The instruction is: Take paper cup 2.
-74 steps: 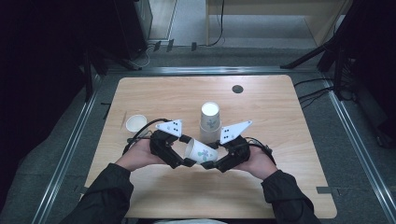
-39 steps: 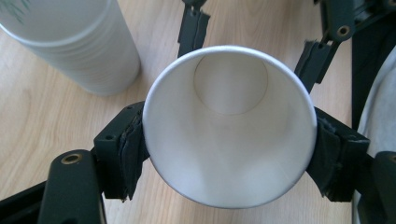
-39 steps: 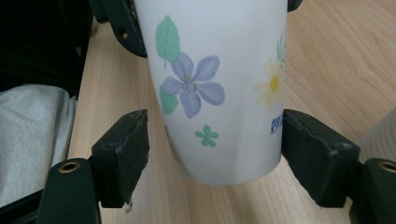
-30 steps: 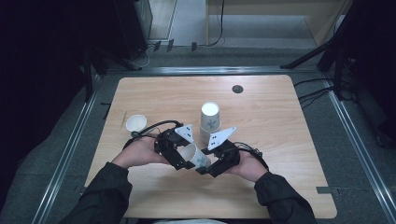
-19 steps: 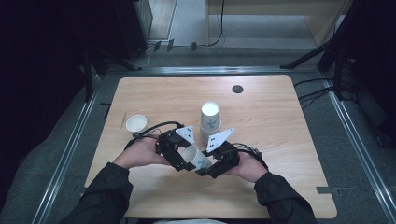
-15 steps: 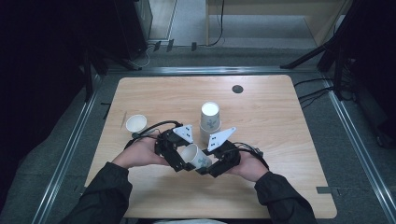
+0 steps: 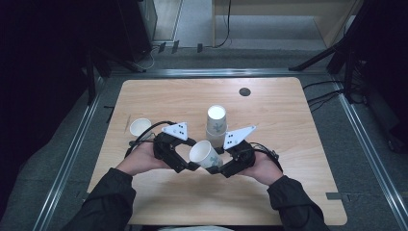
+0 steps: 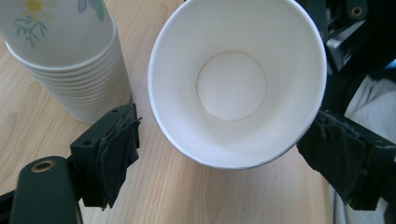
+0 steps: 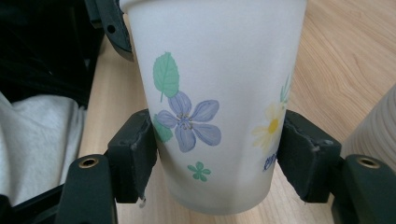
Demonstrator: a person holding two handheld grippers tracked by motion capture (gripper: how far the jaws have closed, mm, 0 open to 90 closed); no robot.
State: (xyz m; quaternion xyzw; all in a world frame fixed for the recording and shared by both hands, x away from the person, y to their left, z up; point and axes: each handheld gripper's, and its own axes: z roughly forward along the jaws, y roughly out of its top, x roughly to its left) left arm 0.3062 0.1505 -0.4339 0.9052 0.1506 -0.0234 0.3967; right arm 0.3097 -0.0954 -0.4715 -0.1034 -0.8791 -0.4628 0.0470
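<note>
A white paper cup (image 7: 204,154) with a flower print lies tilted above the table between my two grippers. Its open mouth (image 8: 233,84) faces the left gripper. My left gripper (image 7: 187,161) (image 8: 229,149) is open. Its jaws have just been opening, and the cup's rim sits between the pads (image 8: 116,154) without being pressed. My right gripper (image 7: 222,166) (image 9: 217,154) is shut on the cup's lower wall (image 9: 210,107), its jaws having just closed in, with a pad tight on each side.
A stack of nested upside-down flowered cups (image 7: 216,126) (image 8: 65,60) stands just behind the grippers. A single upright cup (image 7: 140,126) sits at the table's left. A round dark grommet (image 7: 245,91) marks the wooden table (image 7: 288,120) at the far side.
Since the earliest frame both hands have brought the cup slightly nearer the person, away from the stack. Over the last second the hands stay put and the left jaws spread off the rim.
</note>
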